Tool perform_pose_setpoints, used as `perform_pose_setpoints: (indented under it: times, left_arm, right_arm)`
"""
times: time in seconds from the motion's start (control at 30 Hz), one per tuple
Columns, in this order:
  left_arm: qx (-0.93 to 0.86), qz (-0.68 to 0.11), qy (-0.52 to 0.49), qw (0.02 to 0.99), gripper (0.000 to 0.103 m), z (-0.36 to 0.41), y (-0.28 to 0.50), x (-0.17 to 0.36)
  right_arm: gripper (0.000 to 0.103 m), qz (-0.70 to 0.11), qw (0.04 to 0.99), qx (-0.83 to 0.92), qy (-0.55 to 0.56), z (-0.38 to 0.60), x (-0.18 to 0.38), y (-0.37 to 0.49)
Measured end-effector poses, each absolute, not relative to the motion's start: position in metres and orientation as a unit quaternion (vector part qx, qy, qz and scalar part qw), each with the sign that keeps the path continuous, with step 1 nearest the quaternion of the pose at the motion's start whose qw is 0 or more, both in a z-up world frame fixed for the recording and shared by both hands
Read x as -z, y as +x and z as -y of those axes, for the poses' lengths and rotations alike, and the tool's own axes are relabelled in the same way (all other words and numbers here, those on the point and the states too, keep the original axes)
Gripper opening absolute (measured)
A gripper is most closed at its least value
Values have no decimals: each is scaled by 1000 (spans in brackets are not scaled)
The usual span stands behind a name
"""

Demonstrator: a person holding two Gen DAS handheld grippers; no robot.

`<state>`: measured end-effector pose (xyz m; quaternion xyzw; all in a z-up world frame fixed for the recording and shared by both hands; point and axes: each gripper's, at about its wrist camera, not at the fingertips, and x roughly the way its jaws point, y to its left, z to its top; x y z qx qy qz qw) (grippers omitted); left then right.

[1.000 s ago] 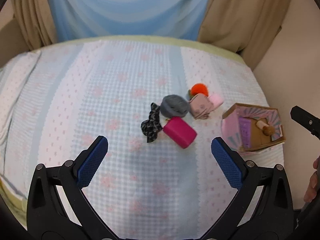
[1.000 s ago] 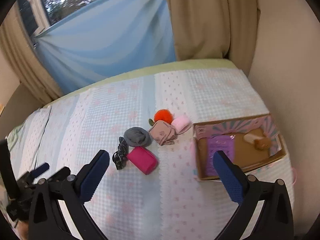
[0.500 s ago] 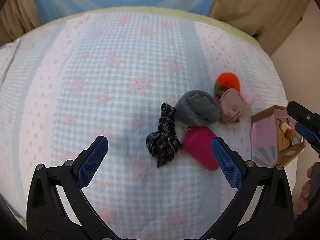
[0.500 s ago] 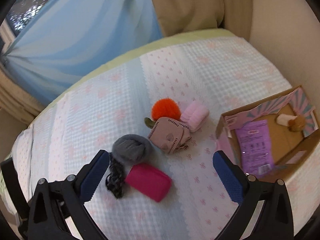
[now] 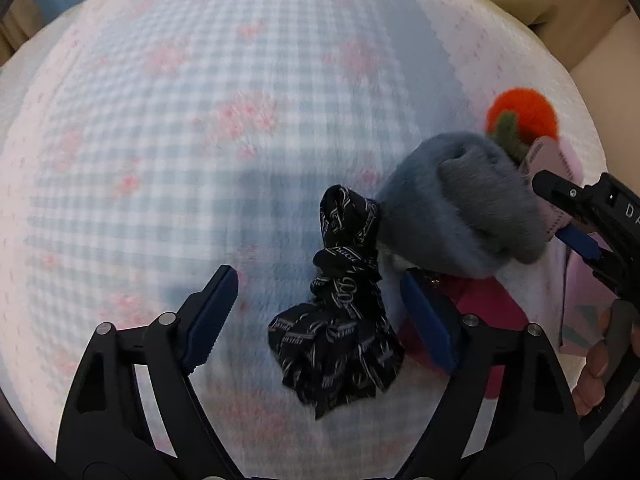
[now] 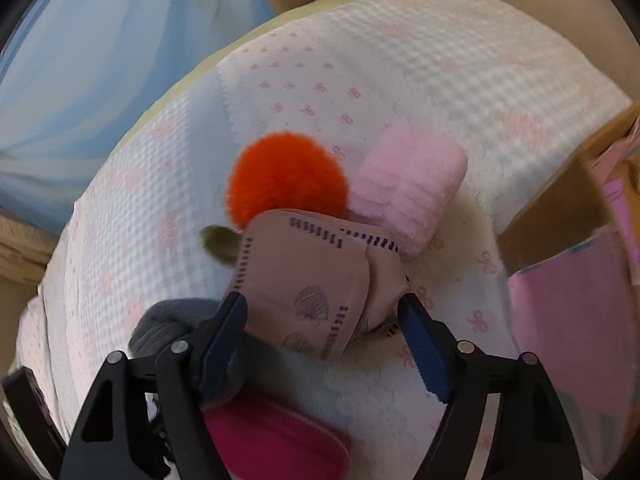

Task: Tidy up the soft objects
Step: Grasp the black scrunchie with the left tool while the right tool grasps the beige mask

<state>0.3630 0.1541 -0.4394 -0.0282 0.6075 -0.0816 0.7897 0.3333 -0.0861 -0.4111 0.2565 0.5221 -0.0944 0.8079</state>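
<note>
A pile of soft things lies on the blanket. A black patterned scrunchie [image 5: 340, 316] lies between the open jaws of my left gripper [image 5: 320, 304]. A grey fuzzy roll [image 5: 456, 208] touches its far end, and a magenta pouch [image 5: 476, 312] sits behind the right finger. My right gripper [image 6: 322, 332] is open around a beige stitched pouch [image 6: 304, 276]. An orange pompom [image 6: 284, 176] and a pink fluffy roll [image 6: 408, 184] lie just beyond it. The magenta pouch [image 6: 272, 440] and grey roll [image 6: 168, 320] show low left.
An open cardboard box with pink lining [image 6: 580, 264] stands at the right of the pile. The right gripper shows at the edge of the left wrist view [image 5: 592, 216]. The blanket [image 5: 200, 120] covers the bed; blue curtain [image 6: 100, 40] hangs behind.
Both grippers have dropped down close onto the pile: the left around the black scrunchie, the right around the beige pouch. The jaws have narrowed but stay open.
</note>
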Motion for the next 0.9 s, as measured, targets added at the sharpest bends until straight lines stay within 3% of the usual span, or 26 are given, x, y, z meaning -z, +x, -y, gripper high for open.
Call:
perform_pose_setpoints:
  times: [0.13, 0.27, 0.37, 0.47, 0.9]
  left_arm:
    - [79, -614, -16, 785, 82, -149, 364, 454]
    - [72, -605, 33, 792, 80, -134, 357, 463]
    - [65, -598, 41, 798, 63, -132, 352, 463]
    - [69, -590, 37, 804, 33, -136, 351, 457]
    - [73, -577, 24, 813, 31, -152, 338, 436]
  right_arm:
    - [55, -520, 805, 83, 272, 89, 422, 335]
    - [45, -525, 810, 72, 251, 84, 424, 337]
    - [35, -529, 810, 68, 245, 82, 424, 338]
    - [33, -528, 812, 68, 241, 80, 422, 333]
    - [24, -511, 825, 72, 231, 81, 400, 314]
